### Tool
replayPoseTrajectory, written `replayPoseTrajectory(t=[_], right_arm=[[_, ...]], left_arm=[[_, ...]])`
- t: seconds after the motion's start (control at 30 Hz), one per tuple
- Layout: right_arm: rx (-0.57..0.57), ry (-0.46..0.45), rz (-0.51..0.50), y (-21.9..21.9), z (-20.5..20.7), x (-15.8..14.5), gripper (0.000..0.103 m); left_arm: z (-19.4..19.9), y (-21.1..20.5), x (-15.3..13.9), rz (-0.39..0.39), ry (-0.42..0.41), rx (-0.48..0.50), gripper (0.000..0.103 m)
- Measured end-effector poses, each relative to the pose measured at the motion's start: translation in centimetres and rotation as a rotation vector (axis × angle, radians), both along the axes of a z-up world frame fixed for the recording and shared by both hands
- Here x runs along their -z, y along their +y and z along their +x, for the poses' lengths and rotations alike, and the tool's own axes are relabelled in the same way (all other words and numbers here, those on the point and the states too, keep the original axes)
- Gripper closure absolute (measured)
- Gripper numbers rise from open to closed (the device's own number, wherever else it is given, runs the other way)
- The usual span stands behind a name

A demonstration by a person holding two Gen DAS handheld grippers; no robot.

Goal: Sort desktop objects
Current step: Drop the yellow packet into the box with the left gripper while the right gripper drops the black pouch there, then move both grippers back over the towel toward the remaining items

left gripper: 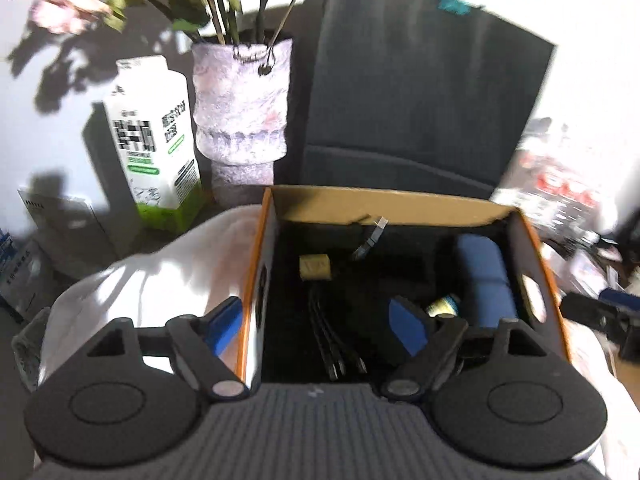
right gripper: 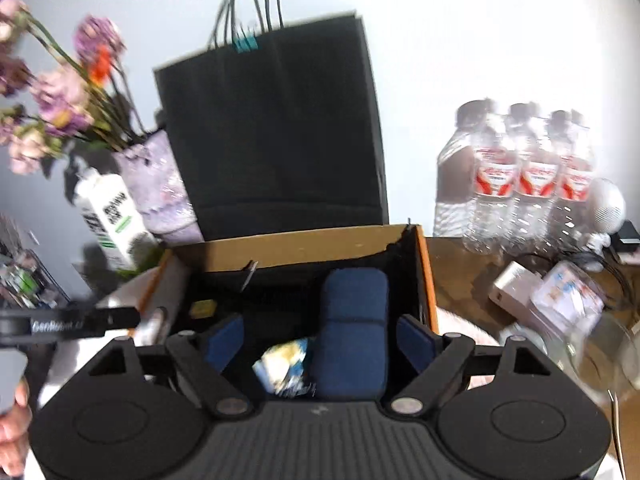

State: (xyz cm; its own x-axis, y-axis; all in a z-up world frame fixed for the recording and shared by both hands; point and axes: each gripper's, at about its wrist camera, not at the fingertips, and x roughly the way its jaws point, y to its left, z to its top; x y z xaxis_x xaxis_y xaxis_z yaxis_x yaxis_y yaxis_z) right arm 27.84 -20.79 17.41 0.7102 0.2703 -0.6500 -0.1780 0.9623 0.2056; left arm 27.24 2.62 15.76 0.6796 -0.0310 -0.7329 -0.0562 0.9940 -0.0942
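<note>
The cardboard box, orange-edged and open at the top, sits on the tabletop in front of a black paper bag. Inside it lie a blue case along the right wall, a small yellow block, black cables and a yellow-and-blue packet. The left tool hangs above the box's left wall, jaws wide, gripping nothing. The right tool hangs over the blue case, jaws wide and clear of it. A milk carton and a flower vase stand to the left, water bottles to the right.
</note>
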Motion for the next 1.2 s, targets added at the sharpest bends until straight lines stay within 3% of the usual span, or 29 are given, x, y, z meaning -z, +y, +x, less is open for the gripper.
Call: replayPoseTrajectory(t=[0.17, 0.23, 0.33, 0.4, 0.47, 0.57, 0.67, 0.77, 0.9, 1.03, 1.2], right_arm=[[-0.043, -0.109, 0.135, -2.2, -9.4, -0.2, 0.011], [-0.061, -0.145, 0.16, -2.9, -13.6, 0.9, 0.011], [-0.074, -0.162, 0.184, -3.8, -19.4, 3.1, 0.01], [-0.085, -0.162, 0.196, -4.5, -23.0, 4.6, 0.009], [-0.086, -0.176, 0.215, -5.3, -25.8, 6.1, 0.001], [-0.018, -0.236, 0.159, -6.2, -29.1, 8.6, 0.0], [0.032, -0.242, 0.059, -6.1, -31.2, 10.4, 0.0], [0.001, -0.234, 0.065, -6.0, -32.4, 11.8, 0.0], [-0.005, -0.261, 0.035, -5.1, -33.1, 13.1, 0.0], [-0.035, -0.282, -0.02, -4.2, -33.1, 14.3, 0.0], [-0.037, -0.241, -0.027, -4.2, -32.4, 15.3, 0.0]], left_arm=[[-10.8, -0.5, -0.3, -0.044, -0.07, 0.08, 0.015], [-14.8, -0.7, 0.4, -0.061, -0.064, 0.113, 0.006], [-20.5, -1.0, 1.4, -0.074, -0.043, 0.155, 0.006], [-24.1, -1.3, 2.0, -0.067, -0.072, 0.164, 0.005], [-26.9, -1.8, 2.7, -0.009, -0.128, 0.147, 0.002], [-30.2, -3.5, 4.3, 0.123, -0.222, 0.046, 0.002], [-32.1, -4.0, 5.9, 0.061, -0.256, 0.014, 0.002], [-32.3, -4.4, 7.8, -0.008, -0.256, 0.033, 0.002], [-31.5, -5.5, 10.2, -0.001, -0.182, 0.046, 0.002], [-31.9, -6.6, 11.8, 0.033, -0.207, 0.06, 0.002], [-31.5, -7.3, 13.1, 0.049, -0.2, 0.076, 0.002]])
